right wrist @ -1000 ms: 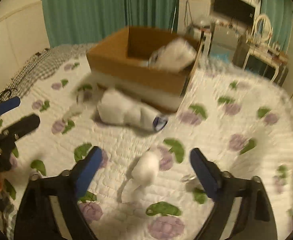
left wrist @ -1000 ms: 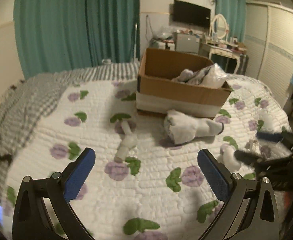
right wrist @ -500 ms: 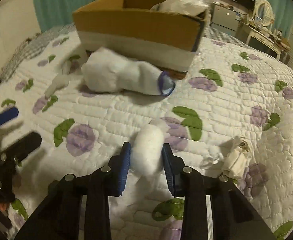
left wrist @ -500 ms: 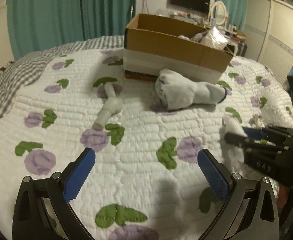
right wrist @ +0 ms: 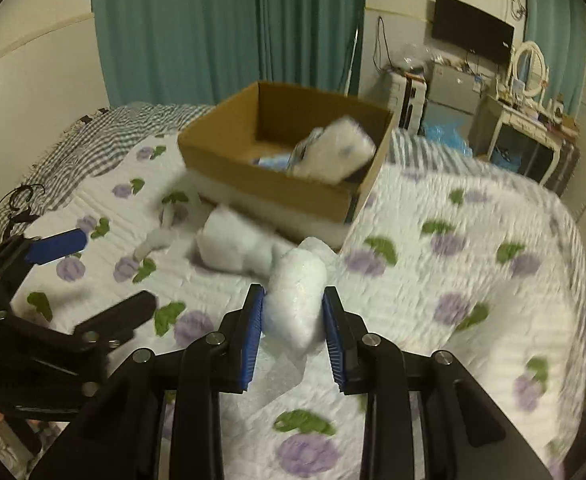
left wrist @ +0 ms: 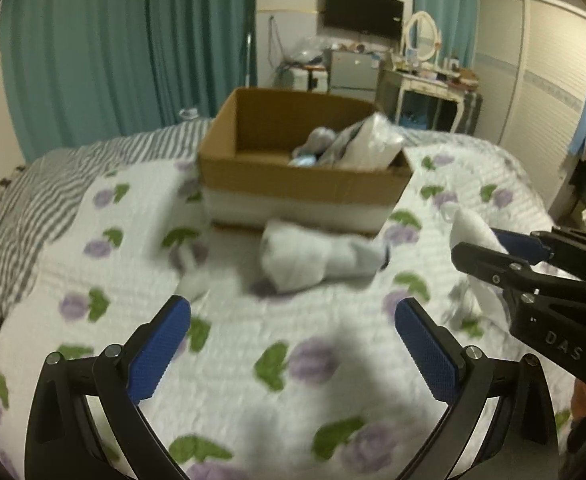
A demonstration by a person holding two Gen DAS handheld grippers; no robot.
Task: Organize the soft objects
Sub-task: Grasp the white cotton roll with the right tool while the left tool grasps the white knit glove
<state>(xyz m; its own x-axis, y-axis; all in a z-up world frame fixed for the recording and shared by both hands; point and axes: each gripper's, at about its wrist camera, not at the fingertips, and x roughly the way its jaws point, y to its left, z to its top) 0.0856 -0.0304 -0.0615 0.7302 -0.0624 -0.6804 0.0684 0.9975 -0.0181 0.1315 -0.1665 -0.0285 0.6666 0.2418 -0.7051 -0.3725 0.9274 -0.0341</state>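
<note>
Now your right gripper [right wrist: 293, 316] pinches a white soft roll [right wrist: 295, 300], lifted above the floral quilt [right wrist: 473, 280]. Your left gripper [left wrist: 293, 340] hangs spread and empty, with the cardboard box [left wrist: 293, 184] beyond.

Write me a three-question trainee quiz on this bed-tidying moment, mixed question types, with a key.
1. True or false: the right gripper is shut on the small white roll.
2. What stands between the left gripper's blue pads? A) a sock B) nothing C) a bag
3. Where does the folded white bundle lie in relation to the cardboard box?

Key: 1 true. 2 B; its jaws stand wide open above the quilt. 3 On the quilt just in front of the box, outside it.
</note>
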